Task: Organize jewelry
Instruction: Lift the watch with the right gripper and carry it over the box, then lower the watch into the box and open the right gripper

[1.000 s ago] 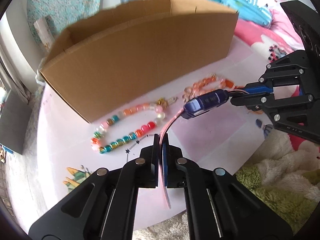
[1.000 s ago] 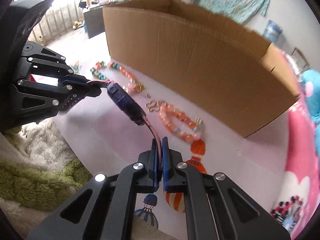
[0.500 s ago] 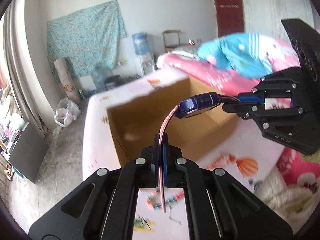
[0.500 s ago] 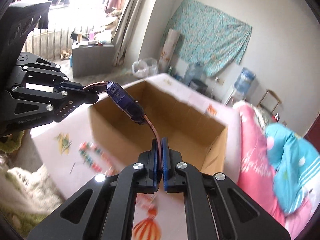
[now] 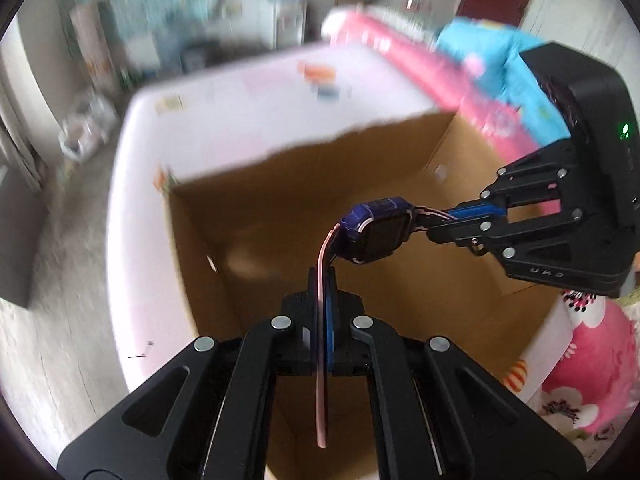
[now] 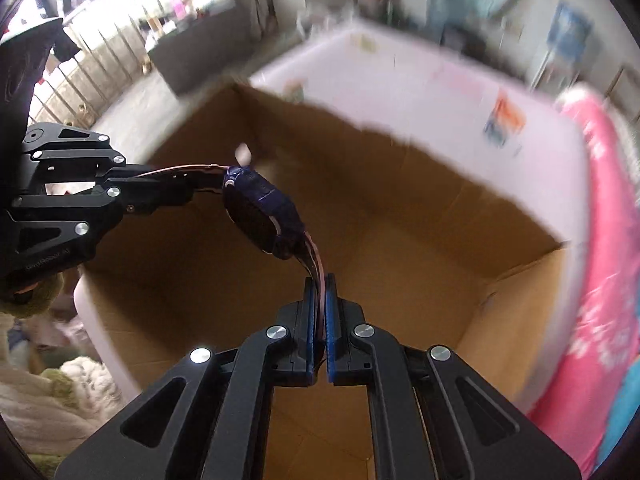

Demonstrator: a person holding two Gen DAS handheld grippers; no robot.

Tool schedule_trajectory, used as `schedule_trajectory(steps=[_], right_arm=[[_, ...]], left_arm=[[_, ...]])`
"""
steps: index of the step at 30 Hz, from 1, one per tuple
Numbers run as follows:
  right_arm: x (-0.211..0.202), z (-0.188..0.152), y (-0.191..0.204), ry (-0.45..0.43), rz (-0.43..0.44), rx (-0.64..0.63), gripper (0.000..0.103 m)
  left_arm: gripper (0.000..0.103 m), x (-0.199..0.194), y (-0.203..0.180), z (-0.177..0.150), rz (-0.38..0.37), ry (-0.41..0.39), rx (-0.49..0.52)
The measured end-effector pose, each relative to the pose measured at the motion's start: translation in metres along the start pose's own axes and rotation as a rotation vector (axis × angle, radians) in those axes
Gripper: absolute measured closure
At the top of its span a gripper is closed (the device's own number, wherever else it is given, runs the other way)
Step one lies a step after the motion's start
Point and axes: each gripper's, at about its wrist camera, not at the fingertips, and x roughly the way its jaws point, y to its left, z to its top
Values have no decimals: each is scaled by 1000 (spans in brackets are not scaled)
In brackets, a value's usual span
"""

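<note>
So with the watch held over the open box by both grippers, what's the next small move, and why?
Probably lower it a little, then open both sets of jaws. The blue, pink-strapped watch hangs over the brown cardboard box, each strap end clamped by the left gripper and right gripper.

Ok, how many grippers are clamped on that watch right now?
2. The left gripper pinches one pink strap end, the right gripper the other; the watch hangs between them above the open cardboard box.

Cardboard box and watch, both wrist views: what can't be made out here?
- Cardboard box floor: left wrist view, nearest part hidden behind the left gripper; the rest is blurred.
- Watch screen: right wrist view, dark, nothing readable.
- Table prints: motion-blurred.
- Right gripper pads cover the strap end.
</note>
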Motion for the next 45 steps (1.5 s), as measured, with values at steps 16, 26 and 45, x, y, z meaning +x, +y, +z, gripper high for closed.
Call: schedule_trajectory(steps=[16,26,45], right_arm=[[55,33,-44,229,-55,16,71],[-18,14,-35,-83,-136,64,40],[-50,-200,91,-353,-233,368,7]], left_arm=[[59,78,13,45,-42,240,-37],[44,-1,0,36,32,-5,-17],[18,-51,-15,-202,42,-112,-260]])
